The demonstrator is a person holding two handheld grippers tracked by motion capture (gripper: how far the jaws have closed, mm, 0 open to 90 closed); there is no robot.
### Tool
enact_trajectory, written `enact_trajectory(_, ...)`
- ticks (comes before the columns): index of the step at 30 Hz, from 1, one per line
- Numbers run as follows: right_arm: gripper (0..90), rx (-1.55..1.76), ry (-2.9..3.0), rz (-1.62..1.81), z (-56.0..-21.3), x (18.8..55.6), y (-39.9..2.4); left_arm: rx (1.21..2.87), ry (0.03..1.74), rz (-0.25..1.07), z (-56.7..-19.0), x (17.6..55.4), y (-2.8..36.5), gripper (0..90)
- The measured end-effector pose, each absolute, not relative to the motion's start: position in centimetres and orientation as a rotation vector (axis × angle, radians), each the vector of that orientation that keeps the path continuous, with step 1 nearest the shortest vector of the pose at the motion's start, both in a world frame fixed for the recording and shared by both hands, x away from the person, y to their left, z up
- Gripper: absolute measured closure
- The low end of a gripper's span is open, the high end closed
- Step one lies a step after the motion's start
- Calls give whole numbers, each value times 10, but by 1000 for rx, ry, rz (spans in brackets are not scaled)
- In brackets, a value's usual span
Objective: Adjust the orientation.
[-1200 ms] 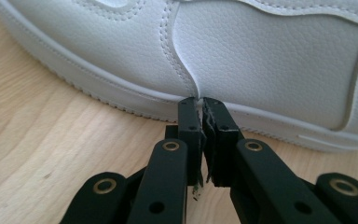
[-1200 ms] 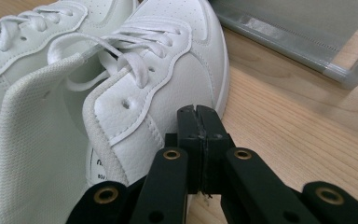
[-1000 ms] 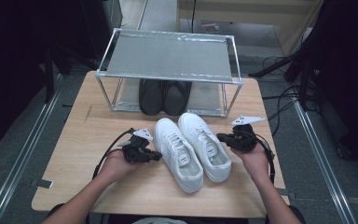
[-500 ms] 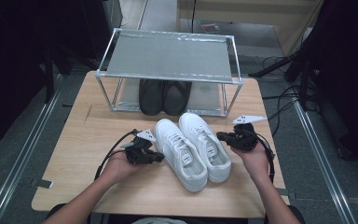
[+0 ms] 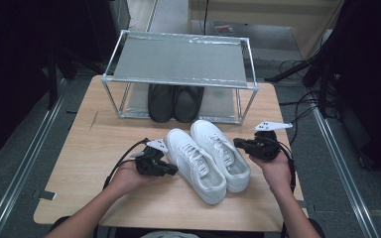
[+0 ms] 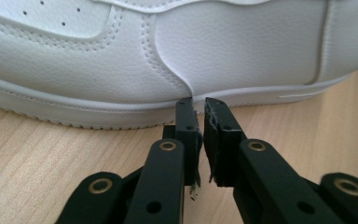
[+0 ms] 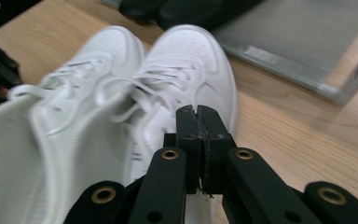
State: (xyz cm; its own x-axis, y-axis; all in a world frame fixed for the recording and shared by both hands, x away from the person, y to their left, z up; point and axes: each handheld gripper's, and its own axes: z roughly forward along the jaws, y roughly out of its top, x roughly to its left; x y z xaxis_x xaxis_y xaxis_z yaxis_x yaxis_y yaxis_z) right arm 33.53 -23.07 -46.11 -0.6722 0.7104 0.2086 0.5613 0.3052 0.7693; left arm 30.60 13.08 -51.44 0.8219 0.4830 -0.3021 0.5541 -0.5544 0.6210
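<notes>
1. since the earlier frames the pair of white sneakers point(image 5: 208, 158) has slid a little toward the lower right of the high view, and the right tool point(image 5: 239, 143) has closed in on the pair's right side; the left tool point(image 5: 174, 171) has kept its place, and its jaws have just been opening a crack with nothing between them.
2. the worktop point(image 5: 94, 148) is pale wood and takes up the middle of the high view, with dark floor on both sides.
3. a metal rack point(image 5: 178, 59) with a grey top shelf stands at the upper middle of the frame, on the far part of the worktop.
4. a pair of black shoes point(image 5: 174, 102) sits on the rack's lower level, toes toward the bottom of the frame.
5. the white sneakers lie side by side at the centre of the frame, just below the rack, toes pointing to the upper left, heels to the lower right.
6. the left tool, in the left hand point(image 5: 129, 176), is at the lower left of centre, its tips right at the sole edge of the left sneaker point(image 6: 168, 60); the jaws are slightly parted and grasp nothing.
7. the right tool, in the right hand point(image 5: 277, 171), is at the right of centre, clenched with nothing in it, tips against the right sneaker's side.
</notes>
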Motion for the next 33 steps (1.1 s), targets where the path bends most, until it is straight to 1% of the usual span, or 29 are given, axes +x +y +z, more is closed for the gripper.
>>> enact_trajectory(4,900,1125,2411,1339,-453,320,-228,2232,773,-108,-510,305,140,809)
enact_trajectory(10,900,1064,2487,1342,-454,300,-215,2180,812,-84,-504,308,155,781)
enact_trajectory(17,900,1018,2537,1317,-457,296,-201,2133,822,-62,-499,309,164,680)
enact_trajectory(27,900,1007,2522,1294,-457,294,-198,2078,877,-62,-499,313,174,535)
enact_trajectory(33,900,1005,2513,1280,-457,294,-196,2075,869,-41,-498,313,175,459)
